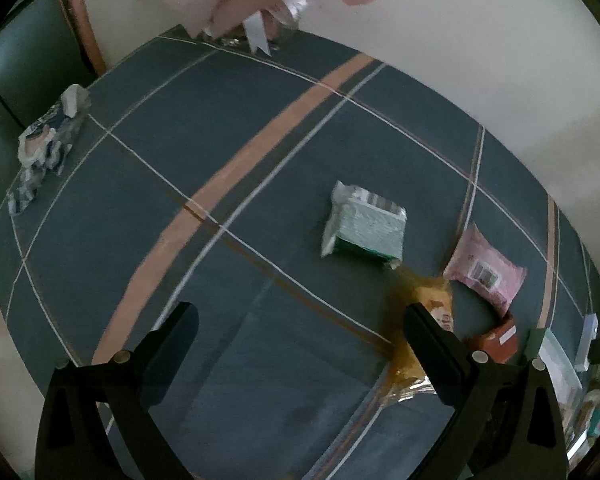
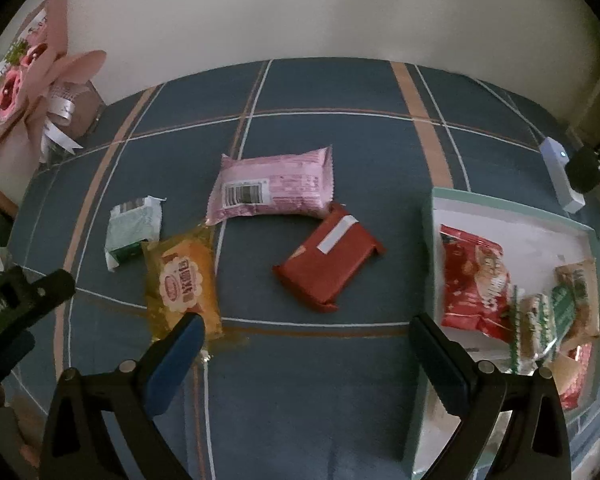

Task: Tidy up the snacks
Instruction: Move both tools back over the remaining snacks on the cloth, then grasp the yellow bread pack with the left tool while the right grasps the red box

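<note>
Right claw [image 2: 304, 338] hangs open and empty over the tabletop [image 2: 340, 92], the light, crinkly red snack packet [image 2: 327, 266] just ahead, probably best pinched across its flat middle.

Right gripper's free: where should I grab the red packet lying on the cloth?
Take the red packet across its narrow width at the middle, coming from above. It lies flat and diagonal, apart from the tray; its far corner touches the pink packet, so avoid that end.
</note>
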The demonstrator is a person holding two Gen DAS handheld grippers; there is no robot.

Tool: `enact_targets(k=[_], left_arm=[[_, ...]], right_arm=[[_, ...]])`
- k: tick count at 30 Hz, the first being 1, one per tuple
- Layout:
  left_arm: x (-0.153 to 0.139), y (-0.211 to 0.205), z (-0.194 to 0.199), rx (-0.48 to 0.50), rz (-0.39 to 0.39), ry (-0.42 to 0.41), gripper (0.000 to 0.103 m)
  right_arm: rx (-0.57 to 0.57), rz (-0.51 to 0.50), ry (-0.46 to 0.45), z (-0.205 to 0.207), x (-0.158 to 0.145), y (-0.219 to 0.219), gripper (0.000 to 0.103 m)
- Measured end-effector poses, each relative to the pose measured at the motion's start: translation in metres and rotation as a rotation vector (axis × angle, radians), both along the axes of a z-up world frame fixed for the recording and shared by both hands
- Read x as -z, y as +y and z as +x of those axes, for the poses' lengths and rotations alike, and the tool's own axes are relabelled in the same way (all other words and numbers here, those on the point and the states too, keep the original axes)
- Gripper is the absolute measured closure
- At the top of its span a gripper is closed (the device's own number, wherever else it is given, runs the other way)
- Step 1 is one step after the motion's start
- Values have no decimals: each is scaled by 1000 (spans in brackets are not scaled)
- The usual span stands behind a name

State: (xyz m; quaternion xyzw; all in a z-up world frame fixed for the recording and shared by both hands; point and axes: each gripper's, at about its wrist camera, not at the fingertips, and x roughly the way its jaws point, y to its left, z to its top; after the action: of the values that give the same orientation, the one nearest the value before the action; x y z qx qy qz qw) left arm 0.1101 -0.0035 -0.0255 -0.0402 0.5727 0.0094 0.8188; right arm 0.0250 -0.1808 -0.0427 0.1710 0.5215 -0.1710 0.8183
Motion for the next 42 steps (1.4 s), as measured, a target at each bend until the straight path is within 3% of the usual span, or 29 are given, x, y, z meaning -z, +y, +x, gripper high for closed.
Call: enact_targets(k=[13, 23, 36, 42], left_arm=[[18, -26, 10, 43, -88, 68, 1], [28, -39, 24, 61, -103, 81, 1], [38, -60, 28, 111, -96, 104, 1], [42, -66, 28, 123, -113, 118, 1]], right_arm=[[93, 66, -66, 6, 10, -26, 0], [122, 35, -60, 19, 19, -38, 12], [115, 26, -13, 37, 45, -45, 17], [115, 33, 0, 39, 52, -47, 26]])
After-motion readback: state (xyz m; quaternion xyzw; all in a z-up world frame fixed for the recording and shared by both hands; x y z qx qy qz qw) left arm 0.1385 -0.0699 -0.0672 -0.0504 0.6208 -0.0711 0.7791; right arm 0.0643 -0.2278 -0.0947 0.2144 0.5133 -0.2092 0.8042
